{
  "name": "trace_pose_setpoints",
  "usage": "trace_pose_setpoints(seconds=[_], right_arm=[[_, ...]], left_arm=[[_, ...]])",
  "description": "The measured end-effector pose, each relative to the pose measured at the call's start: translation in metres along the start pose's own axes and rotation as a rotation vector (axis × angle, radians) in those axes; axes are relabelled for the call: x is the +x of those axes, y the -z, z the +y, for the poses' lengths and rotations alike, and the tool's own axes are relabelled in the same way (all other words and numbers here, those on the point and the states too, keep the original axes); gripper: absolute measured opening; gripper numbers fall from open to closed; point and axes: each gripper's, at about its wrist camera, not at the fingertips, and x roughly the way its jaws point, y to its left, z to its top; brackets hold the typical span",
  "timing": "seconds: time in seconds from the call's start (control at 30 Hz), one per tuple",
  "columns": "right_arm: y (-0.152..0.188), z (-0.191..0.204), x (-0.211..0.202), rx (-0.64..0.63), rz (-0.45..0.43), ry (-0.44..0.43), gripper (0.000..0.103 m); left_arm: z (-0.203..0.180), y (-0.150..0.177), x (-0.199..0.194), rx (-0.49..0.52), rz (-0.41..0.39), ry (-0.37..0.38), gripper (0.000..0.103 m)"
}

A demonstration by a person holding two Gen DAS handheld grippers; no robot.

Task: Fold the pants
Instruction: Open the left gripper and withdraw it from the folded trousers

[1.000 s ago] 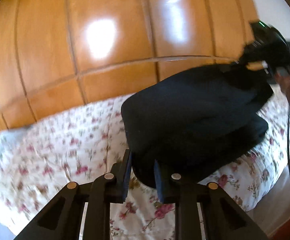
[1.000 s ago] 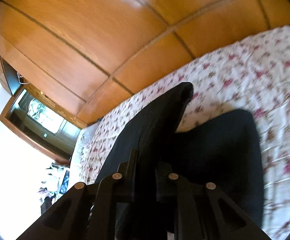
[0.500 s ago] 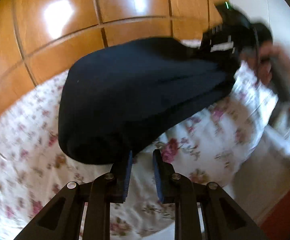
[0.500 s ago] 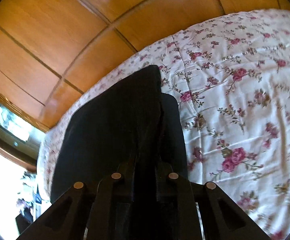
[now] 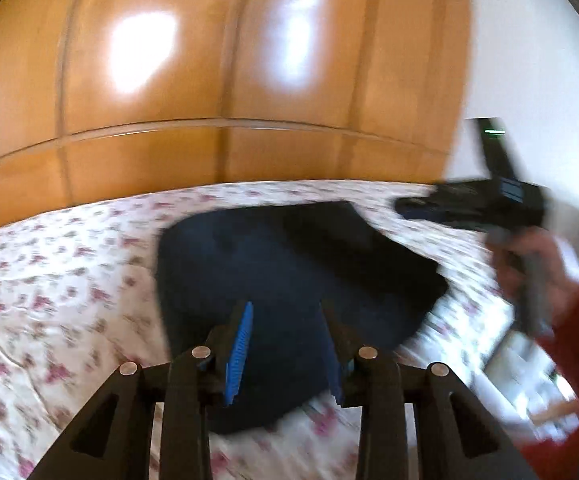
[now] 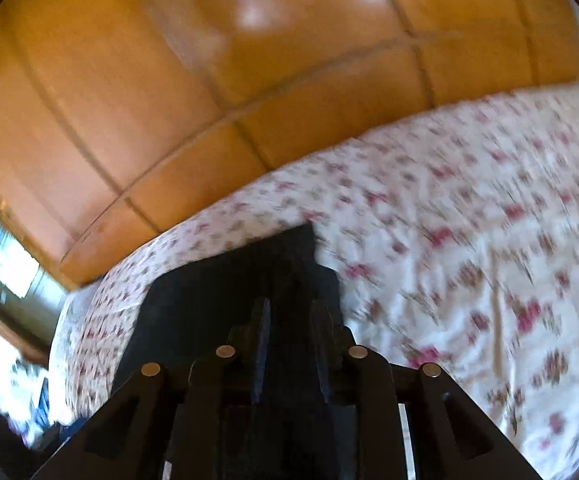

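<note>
Pants (image 5: 289, 264) are lying folded on bed (image 5: 57, 300); both hand-held grippers, left (image 5: 287, 344) and right (image 6: 289, 344), are hovering apart, empty; next press should flatten evenly.

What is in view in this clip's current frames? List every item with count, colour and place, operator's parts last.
Folded dark navy fabric pants: 1, navy, lying flat on the bedspread, in front of both grippers.
White floral quilted bedspread: 1, white with pink flowers, under the pants.
Glossy orange-brown wooden panelled wardrobe: 1, orange-brown, behind the bed.
White wall: 1, white, right of the wardrobe.
Left gripper: 1, black with blue pads, jaws apart above the pants.
Right gripper: 1, black, jaws apart over the pants' edge.
Right hand: 1, red sleeve, holding the right gripper's handle.
</note>
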Motion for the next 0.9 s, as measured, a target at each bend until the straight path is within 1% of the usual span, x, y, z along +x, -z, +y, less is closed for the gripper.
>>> trace_pose_setpoints(seconds=[0.03,0.07,0.13,0.2,0.23,0.3,0.37,0.4,0.43,0.47,0.5,0.53,0.63,0.8,0.9], right_arm=[[-0.004,0.011,0.005,-0.049,0.016,0.005,0.023],[-0.007,0.024,0.011,-0.097,0.032,0.018,0.023],[-0.01,0.044,0.026,-0.161,0.06,0.029,0.023],[-0.011,0.061,0.043,-0.216,0.088,0.022,0.023],[-0.011,0.068,0.053,-0.24,0.107,0.033,0.023],[-0.011,0.076,0.078,-0.273,0.137,0.081,0.023],[-0.01,0.073,0.093,-0.292,0.159,0.135,0.022],[-0.009,0.07,0.099,-0.299,0.162,0.16,0.019],[-0.009,0.066,0.104,-0.305,0.156,0.187,0.019],[-0.009,0.061,0.107,-0.308,0.15,0.201,0.016],[-0.008,0.056,0.11,-0.306,0.144,0.205,0.016],[-0.007,0.052,0.113,-0.299,0.14,0.2,0.015],[-0.003,0.046,0.121,-0.3,0.105,0.209,0.015],[0.002,0.057,0.128,-0.364,0.07,0.27,0.015],[0.005,0.057,0.123,-0.367,0.051,0.263,0.015]], left_arm=[[0.005,-0.011,0.012,-0.023,0.024,-0.037,0.033],[0.012,-0.021,0.02,-0.052,0.032,-0.047,0.033],[0.021,-0.043,0.04,-0.109,0.056,-0.038,0.033],[0.022,-0.06,0.062,-0.114,0.089,-0.039,0.033],[0.019,-0.065,0.073,-0.098,0.097,-0.05,0.033],[0.012,-0.069,0.097,-0.048,0.153,-0.085,0.033],[0.006,-0.064,0.125,0.007,0.199,-0.128,0.033],[0.008,-0.059,0.132,0.018,0.216,-0.146,0.033],[0.012,-0.052,0.147,0.013,0.249,-0.158,0.033],[0.018,-0.047,0.155,-0.009,0.261,-0.15,0.034],[0.02,-0.044,0.157,-0.026,0.254,-0.142,0.034],[0.025,-0.039,0.159,-0.046,0.221,-0.135,0.036],[0.03,-0.036,0.161,-0.061,0.2,-0.128,0.036],[0.03,-0.031,0.152,-0.066,0.17,-0.122,0.036],[0.03,-0.03,0.145,-0.08,0.152,-0.111,0.036]])
